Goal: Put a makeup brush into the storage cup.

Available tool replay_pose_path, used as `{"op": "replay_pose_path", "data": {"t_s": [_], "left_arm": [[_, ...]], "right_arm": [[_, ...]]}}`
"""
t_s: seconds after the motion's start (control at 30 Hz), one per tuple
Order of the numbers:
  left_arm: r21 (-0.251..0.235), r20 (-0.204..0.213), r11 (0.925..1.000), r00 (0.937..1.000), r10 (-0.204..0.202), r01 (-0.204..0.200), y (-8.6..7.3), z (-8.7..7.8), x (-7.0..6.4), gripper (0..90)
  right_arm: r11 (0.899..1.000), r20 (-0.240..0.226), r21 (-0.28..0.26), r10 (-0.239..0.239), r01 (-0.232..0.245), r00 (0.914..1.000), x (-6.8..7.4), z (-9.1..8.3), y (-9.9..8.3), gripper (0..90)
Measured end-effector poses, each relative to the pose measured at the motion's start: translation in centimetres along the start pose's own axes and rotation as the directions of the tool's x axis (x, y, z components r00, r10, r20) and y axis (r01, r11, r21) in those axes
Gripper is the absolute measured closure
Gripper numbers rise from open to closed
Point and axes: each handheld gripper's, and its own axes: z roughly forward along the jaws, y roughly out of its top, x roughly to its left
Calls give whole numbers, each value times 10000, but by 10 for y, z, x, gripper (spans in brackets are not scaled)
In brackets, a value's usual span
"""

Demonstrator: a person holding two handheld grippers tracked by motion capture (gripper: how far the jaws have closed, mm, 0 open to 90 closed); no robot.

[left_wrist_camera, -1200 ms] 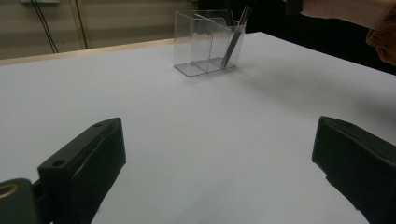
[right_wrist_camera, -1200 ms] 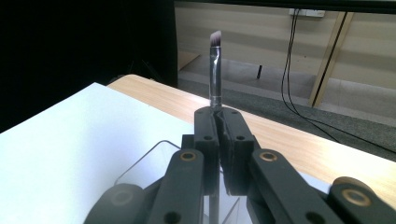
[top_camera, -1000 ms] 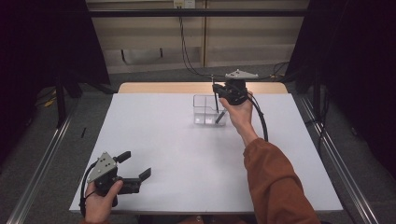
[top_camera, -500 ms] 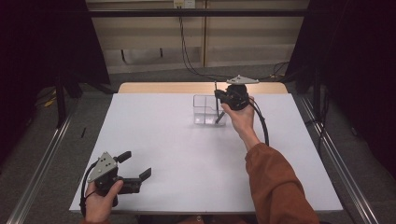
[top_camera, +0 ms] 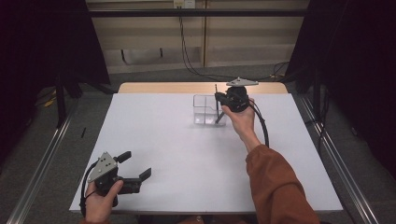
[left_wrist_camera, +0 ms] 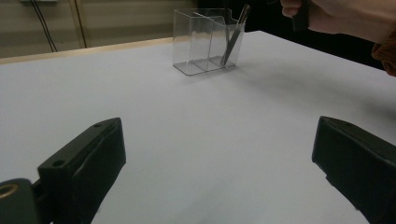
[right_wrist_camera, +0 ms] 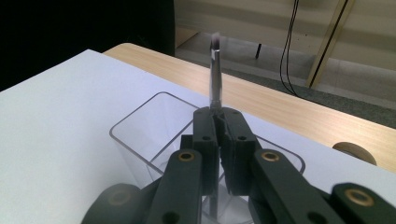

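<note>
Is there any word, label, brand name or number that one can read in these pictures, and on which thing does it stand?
None: no readable text on anything.
The clear box, the thin dark stick held by the right gripper, the left gripper and the white table all carry no visible print.

Rust-orange sleeve (top_camera: 275, 182); black hand-held gripper (top_camera: 223, 97), grey plate.

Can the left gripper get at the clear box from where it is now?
Probably yes: the left gripper is open and bare white table lies between it and the clear box, though the right gripper holds a pen there.
</note>
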Motion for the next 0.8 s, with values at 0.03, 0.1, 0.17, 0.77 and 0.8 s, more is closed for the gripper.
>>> {"op": "replay_pose_path", "data": {"t_s": [0.03,0.1,0.17,0.77,0.8], "left_arm": [[2,3,10000,10000,1,-1,0,0,0,29],[-2,-4,10000,10000,-2,2,0,0,0,29],[-11,4,10000,10000,-19,19,0,0,0,29],[23,-4,9999,9999,-115,115,1,6,1,29],[39,-26,9999,9999,-109,109,1,5,1,29]], "right_arm": [[10000,17,-10,14,-14,10000,0,0,0,836],[10000,-1,-28,16,-16,10000,-1,-1,1,813],[9999,-7,-99,97,-97,10000,-1,-2,2,783],[9952,-545,-830,482,-527,9973,-9,-14,-1,360],[9944,-571,-873,542,-591,9969,-10,-15,-1,342]]}}
